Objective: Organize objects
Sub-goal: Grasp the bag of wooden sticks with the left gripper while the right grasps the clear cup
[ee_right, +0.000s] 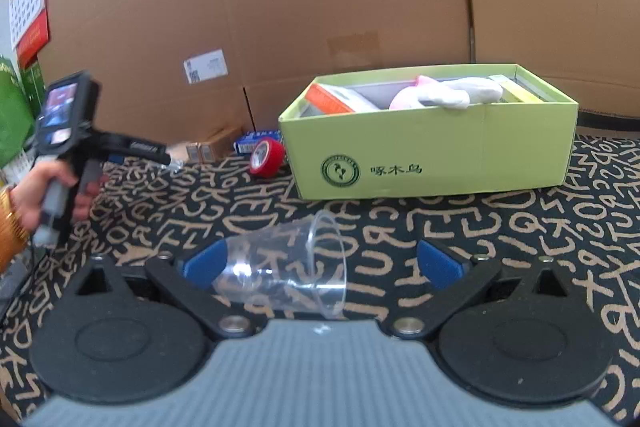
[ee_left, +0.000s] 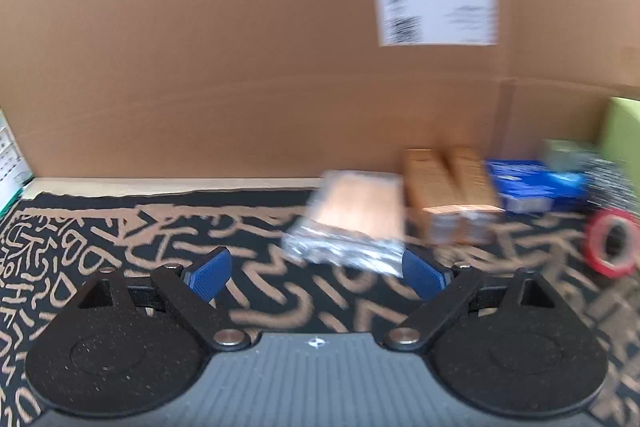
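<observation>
My left gripper (ee_left: 318, 277) is open above the patterned mat, its blue pads wide apart. A clear crinkly packet with a tan content (ee_left: 352, 223) lies just ahead of it, near the right pad; the view is blurred. My right gripper (ee_right: 324, 265) is open around a clear plastic cup (ee_right: 288, 271) that lies on its side between the pads, rim to the right. A green shoebox (ee_right: 432, 143) holding several items stands ahead of it. The left gripper also shows in the right wrist view (ee_right: 170, 159), held in a hand.
Two tan boxes (ee_left: 452, 195), a blue box (ee_left: 528, 185) and a red tape roll (ee_left: 612, 241) lie along the cardboard wall (ee_left: 240, 47). The tape roll (ee_right: 267, 157) sits beside the shoebox. Green bags (ee_right: 12, 107) stand at the left.
</observation>
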A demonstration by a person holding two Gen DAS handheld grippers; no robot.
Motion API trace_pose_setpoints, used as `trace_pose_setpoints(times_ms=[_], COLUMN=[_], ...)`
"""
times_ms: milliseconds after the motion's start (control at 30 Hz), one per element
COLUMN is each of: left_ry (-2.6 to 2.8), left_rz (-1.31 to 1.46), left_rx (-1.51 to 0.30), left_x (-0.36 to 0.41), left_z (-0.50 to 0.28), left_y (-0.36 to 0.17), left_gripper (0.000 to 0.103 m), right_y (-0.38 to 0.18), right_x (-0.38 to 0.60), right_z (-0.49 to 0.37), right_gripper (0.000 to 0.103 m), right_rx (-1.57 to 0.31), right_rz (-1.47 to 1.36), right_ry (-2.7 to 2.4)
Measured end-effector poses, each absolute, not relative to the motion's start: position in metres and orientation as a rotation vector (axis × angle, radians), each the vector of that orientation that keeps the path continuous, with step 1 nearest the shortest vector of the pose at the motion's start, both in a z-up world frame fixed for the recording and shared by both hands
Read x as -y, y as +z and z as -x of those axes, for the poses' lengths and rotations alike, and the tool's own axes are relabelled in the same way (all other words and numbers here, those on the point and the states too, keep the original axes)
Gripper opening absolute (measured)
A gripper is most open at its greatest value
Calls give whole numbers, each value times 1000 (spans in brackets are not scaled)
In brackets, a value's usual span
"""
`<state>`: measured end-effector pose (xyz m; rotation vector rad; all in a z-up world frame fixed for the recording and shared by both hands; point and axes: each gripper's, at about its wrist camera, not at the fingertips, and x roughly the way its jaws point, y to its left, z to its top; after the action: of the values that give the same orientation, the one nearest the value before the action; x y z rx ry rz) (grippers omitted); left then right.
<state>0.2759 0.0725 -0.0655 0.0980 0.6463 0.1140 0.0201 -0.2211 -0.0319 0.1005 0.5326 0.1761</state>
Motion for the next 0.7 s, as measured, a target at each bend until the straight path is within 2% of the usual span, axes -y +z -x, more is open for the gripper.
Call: trace_pose_setpoints(times_ms=[267, 333, 367, 400, 467, 533, 600, 633, 667, 700], left_ry=[84, 44, -16, -54, -56, -66, -74, -83, -95, -108], left_rz=[-69, -56, -39, -29, -52, -74, -74, -66, -58, -51], left_rx=[-641, -634, -630, -634, -635, -629, -633, -637, -639, -643], left_x=[-81, -81, -82, -82, -78, -76, -75, -76, -77, -77], left_z=[-312, -316, -316, -315, -310, -299, -284, -274, -262, -250], left_y=[-78, -77, -76, -74, -72, -72, -71, -71, -70, -70], left_gripper=[95, 79, 50, 37, 33, 29, 27, 26, 26, 26], right_y=[-34, -36, -37, -38, -39, -41, -41, -40, -39, -37], right_x=[217, 215, 214, 213, 213, 214, 213, 212, 211, 211], right_z=[-29, -31, -32, -32, -35, -38, -39, -38, -36, -32], right_gripper=[103, 103, 103, 103, 103, 90, 59, 51, 35, 26], right_rx=[-584, -598, -599, -597, -599, -617, -623, -623, -612, -593], right_rz=[-62, -66, -66, -67, -81, -105, -115, -115, -120, -127], right_ry=[156, 169, 170, 167, 161, 167, 185, 195, 211, 230])
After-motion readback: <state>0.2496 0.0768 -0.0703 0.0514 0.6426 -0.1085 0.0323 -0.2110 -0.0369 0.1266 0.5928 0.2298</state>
